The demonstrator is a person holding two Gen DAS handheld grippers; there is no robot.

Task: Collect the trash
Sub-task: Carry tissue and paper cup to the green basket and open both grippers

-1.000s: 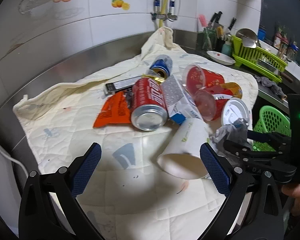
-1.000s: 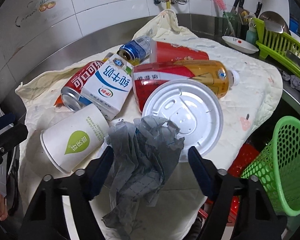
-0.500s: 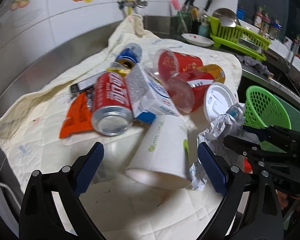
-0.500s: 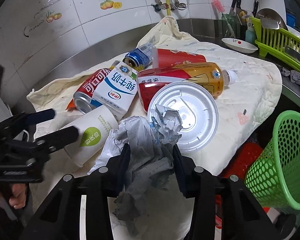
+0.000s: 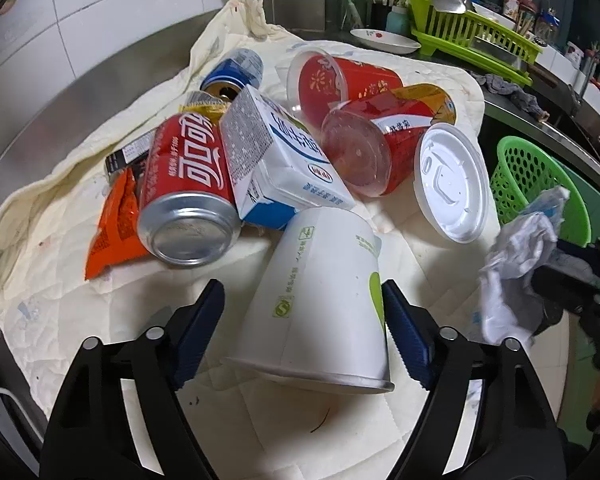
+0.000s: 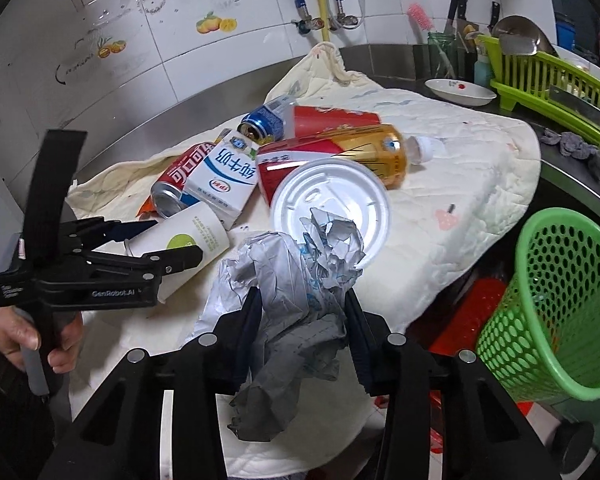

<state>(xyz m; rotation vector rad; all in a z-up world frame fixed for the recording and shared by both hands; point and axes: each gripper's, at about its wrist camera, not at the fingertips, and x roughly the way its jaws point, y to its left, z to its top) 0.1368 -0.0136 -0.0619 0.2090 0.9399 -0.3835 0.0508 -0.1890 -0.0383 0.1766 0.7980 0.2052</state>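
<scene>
Trash lies on a cream quilted cloth (image 5: 52, 200): a red cola can (image 5: 186, 184), a milk carton (image 5: 276, 160), a red cup (image 5: 364, 152), a white lid (image 5: 452, 184) and an orange wrapper (image 5: 116, 224). A white paper cup (image 5: 320, 300) lies on its side between the fingers of my left gripper (image 5: 302, 336), whose right pad touches the cup; the left pad stands apart. My right gripper (image 6: 302, 320) is shut on a crumpled grey wrapper (image 6: 296, 288), held above the cloth's edge; it also shows in the left wrist view (image 5: 520, 264). A green mesh basket (image 6: 548, 304) stands to the right, below the counter.
A blue can (image 6: 262, 122) and an amber bottle (image 6: 364, 152) lie further back. A white dish (image 6: 460, 92), a green dish rack (image 6: 548, 80) and a knife jar (image 6: 444, 56) stand at the back right. Tiled wall and pipes are behind. A red object (image 6: 472, 316) lies under the counter.
My left gripper moved in around the paper cup and narrowed. My right gripper closed on the crumpled wrapper and lifted it off the cloth, pulling back toward the basket side.
</scene>
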